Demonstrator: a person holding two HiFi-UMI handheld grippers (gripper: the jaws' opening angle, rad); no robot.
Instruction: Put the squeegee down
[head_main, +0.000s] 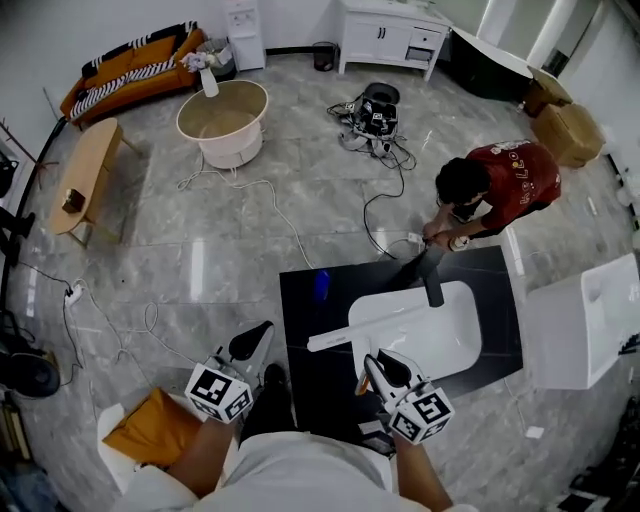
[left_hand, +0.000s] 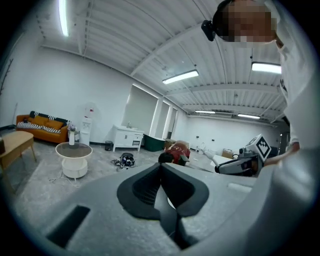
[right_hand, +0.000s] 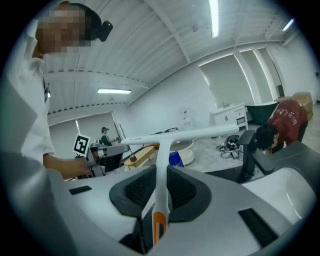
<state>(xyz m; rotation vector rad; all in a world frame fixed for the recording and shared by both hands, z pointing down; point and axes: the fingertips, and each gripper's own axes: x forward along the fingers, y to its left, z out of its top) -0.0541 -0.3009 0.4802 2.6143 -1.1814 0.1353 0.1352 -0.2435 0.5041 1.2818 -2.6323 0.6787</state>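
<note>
Right gripper view: right gripper (right_hand: 160, 172) fingers clamp the squeegee (right_hand: 190, 134) handle. Head view alone shows its blade over the white basin's (head_main: 445, 335) left edge, black mat (head_main: 300, 305) beside. Left gripper (left_hand: 161, 167) fingers together, empty.

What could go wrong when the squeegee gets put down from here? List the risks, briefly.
1. The right gripper has its jaws shut on only the thin handle of the squeegee, and the blade hangs over the near left edge of the white basin. Set on that curved rim, it could slide off.
2. A person in a red shirt crouches by the black faucet at the basin's far end. A wide swing might hit either.
</note>
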